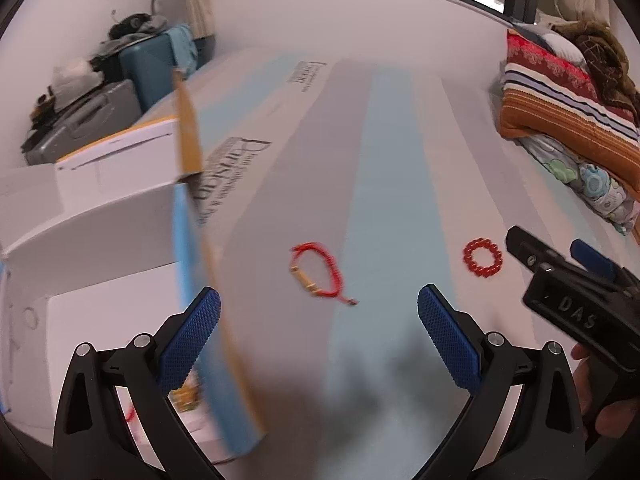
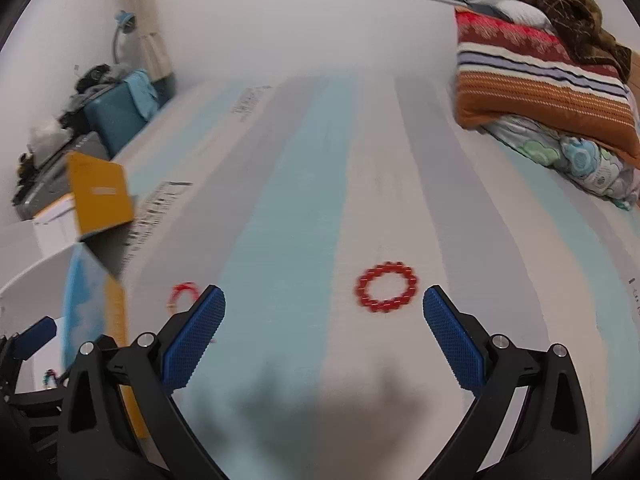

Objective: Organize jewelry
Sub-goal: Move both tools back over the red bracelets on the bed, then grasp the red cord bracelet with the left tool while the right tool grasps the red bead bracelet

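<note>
Both grippers hang over the striped sheet (image 1: 380,160) with nothing in them. The left gripper (image 1: 319,316) has its fingers wide apart, and the cord bracelet (image 1: 320,272) lies loose on the sheet just ahead of the gap. The right gripper (image 2: 324,320) is spread just as wide, with the bead bracelet (image 2: 386,288) flat on the fabric ahead of it, nearer the right-hand pad. The two bracelets lie well apart. Off to the left sits an open box (image 1: 100,240) with its lid (image 1: 188,136) propped up — something small and colourful already lies inside, though I can't tell what.

The risks I'd watch: the cord is thin and limp, so a pinch could catch sheet along with it, or only the tail, leaving it to slip free on the way over. The bead ring could roll off a pad if taken off-centre. And the raised lid stands close to the left fingers — a careless swing would knock it.
</note>
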The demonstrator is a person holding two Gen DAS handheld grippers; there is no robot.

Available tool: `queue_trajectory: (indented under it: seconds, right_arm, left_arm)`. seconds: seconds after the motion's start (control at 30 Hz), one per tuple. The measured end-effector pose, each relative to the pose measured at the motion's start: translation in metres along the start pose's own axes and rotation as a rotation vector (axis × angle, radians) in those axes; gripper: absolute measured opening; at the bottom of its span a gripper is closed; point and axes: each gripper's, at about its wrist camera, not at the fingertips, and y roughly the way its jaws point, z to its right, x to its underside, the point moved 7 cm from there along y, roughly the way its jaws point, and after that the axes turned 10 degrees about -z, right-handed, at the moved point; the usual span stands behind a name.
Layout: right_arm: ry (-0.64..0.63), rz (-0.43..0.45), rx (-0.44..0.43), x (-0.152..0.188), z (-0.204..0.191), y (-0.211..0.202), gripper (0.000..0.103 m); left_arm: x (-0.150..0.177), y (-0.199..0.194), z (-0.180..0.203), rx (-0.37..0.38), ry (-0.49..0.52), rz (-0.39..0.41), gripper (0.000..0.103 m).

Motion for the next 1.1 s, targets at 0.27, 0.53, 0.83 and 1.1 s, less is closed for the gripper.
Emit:
queue_trajectory:
  seconds: [0.27,0.53,0.83,1.1]
  right_arm:
    - [0.056,-0.037,0.023,-0.018,0.052,0.041,0.095]
    - [0.044,-0.111,0.043,-0.021,0.062,0.094,0.095]
    - [0.041,-0.213,0.03,-0.008,0.069,0.149,0.095]
    - [0.045,-0.265,0.0,0.004,0.07,0.171,0.084]
  left_arm:
    - [-0.015,0.06,0.037,0.042,-0.003,-0.061,0.097]
    - [-0.017,0.132,0.021,-0.014,-0.049,-0.146,0.097]
    - [-0.022,0.165,0.009,-0.019,-0.095,-0.178,0.097]
    - [-0.018,0.178,0.01,-0.052,-0.068,-0.196,0.097]
